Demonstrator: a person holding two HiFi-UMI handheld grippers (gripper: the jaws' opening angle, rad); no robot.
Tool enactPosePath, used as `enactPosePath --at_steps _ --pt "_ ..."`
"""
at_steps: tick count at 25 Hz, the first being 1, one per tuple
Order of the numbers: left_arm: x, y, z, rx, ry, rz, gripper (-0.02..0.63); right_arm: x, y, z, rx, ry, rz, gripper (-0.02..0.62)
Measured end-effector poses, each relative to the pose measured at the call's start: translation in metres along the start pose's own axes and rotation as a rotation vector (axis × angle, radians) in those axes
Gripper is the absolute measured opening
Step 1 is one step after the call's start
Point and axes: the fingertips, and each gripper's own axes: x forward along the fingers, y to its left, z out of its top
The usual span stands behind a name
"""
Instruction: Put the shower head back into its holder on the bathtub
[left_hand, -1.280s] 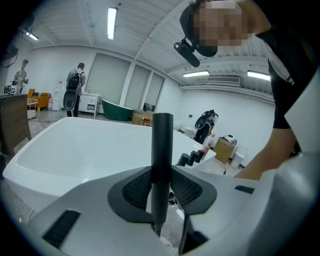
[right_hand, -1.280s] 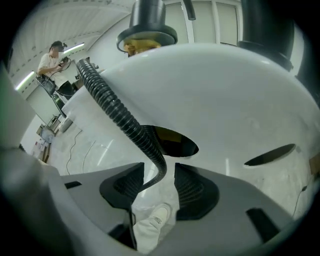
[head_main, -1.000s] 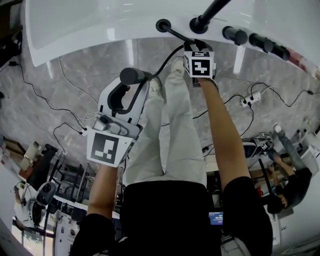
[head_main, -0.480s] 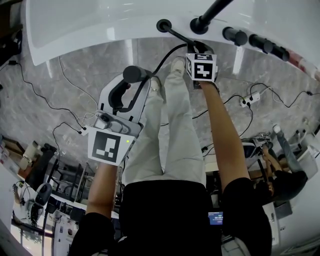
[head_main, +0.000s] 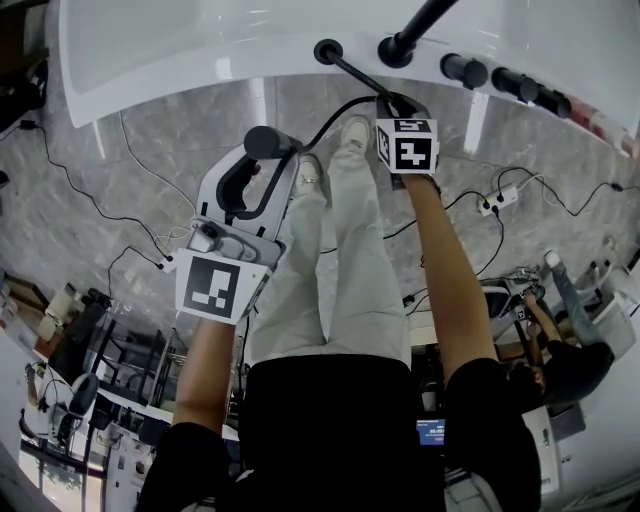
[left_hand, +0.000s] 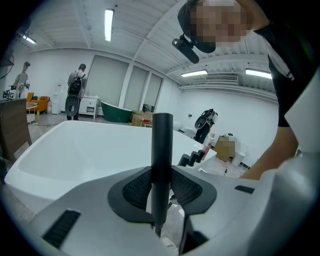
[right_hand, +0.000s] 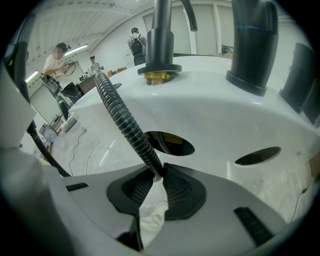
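The person stands at the rim of the glossy white bathtub (head_main: 200, 50) with both tools occupied. The left gripper (left_hand: 161, 186) is clamped on the matte black cylindrical shower head (left_hand: 162, 142). Its pads pinch the stem so the head stands upright between them, held over the floor and short of the tub rim. The right gripper (right_hand: 157, 172) sits right at the rim. Its jaws have just been closing, and they now nip the black ribbed hose (right_hand: 122, 120) tightly between the pads. From there the hose appears to run up to the black round holder (head_main: 327, 50) on the tub deck, just beside the tall black faucet (head_main: 400, 45). The other way, it loops back toward the left gripper.

I'd say this is the hose-handling stage ahead of the actual seating, since the shower head is in hand but nowhere near its socket. The next move calls for feeding the slack back down through the holder with the right gripper. The left gripper then has to carry the shower head over the opening, turn its hose end downward and lower it in straight.
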Motion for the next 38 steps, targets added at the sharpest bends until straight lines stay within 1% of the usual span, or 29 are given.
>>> enactPosePath --at_steps 5,10,11,14,15,24,30,36,38 --pt "-0.009 -0.004 0.014 0.001 -0.012 0.007 0.129 -0.029 0.007 0.009 -0.013 -0.025 0.014 0.064" --pt "-0.016 -0.008 0.032 0.001 -0.028 0.014 0.129 -0.066 0.017 0.03 -0.035 -0.072 0.038 0.064" --pt "-0.017 -0.009 0.037 0.0 -0.04 0.018 0.129 -0.072 0.02 0.034 -0.039 -0.08 0.043 0.064" --pt "-0.019 -0.008 0.06 -0.016 -0.121 0.038 0.129 -0.087 0.026 0.045 -0.044 -0.098 0.057 0.064" --pt "-0.02 -0.008 0.064 -0.017 -0.133 0.043 0.129 -0.09 0.029 0.048 -0.045 -0.101 0.062 0.064" --pt "-0.036 -0.005 0.084 -0.025 -0.158 0.067 0.129 -0.113 0.053 0.079 -0.089 -0.129 0.106 0.064" --pt "-0.046 0.001 0.094 -0.03 -0.173 0.083 0.129 -0.117 0.072 0.093 -0.127 -0.125 0.131 0.065" --pt "-0.051 0.011 0.093 -0.039 -0.175 0.1 0.129 -0.1 0.083 0.09 -0.157 -0.063 0.138 0.066" --pt "-0.052 0.014 0.084 -0.048 -0.141 0.104 0.129 -0.095 0.085 0.089 -0.164 -0.05 0.136 0.066"
